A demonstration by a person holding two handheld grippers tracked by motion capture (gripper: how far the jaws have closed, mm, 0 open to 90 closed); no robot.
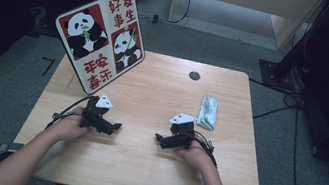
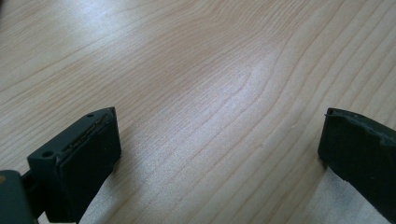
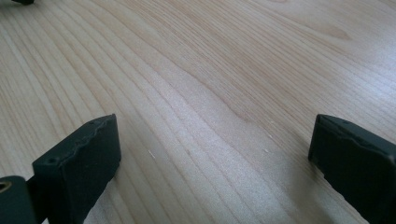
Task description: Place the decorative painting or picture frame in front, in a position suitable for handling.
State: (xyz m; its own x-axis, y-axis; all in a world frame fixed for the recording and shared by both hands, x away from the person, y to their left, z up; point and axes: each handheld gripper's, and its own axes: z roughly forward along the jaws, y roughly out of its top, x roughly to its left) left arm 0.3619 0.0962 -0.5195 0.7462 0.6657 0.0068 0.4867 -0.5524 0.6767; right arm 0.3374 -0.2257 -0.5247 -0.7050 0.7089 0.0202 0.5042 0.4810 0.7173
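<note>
Both grippers rest low on the wooden table (image 1: 140, 164), each held in a hand. My left gripper (image 1: 115, 128) points toward the table's middle and is open; in the left gripper view its jaws stand wide apart with bare wood between them (image 2: 219, 154). My right gripper (image 1: 160, 139) faces it from the right, also open, with nothing between its jaws (image 3: 215, 158). A folded pale cloth (image 1: 208, 112) lies just beyond the right hand. A board with panda pictures and red characters (image 1: 100, 38) leans at the table's far left.
A dark round cable hole (image 1: 194, 76) sits near the table's far edge. Cables (image 1: 279, 109) run across the grey floor to the right. A pale wooden cabinet (image 1: 248, 5) stands behind the table, and black stands (image 1: 290, 58) are at the right.
</note>
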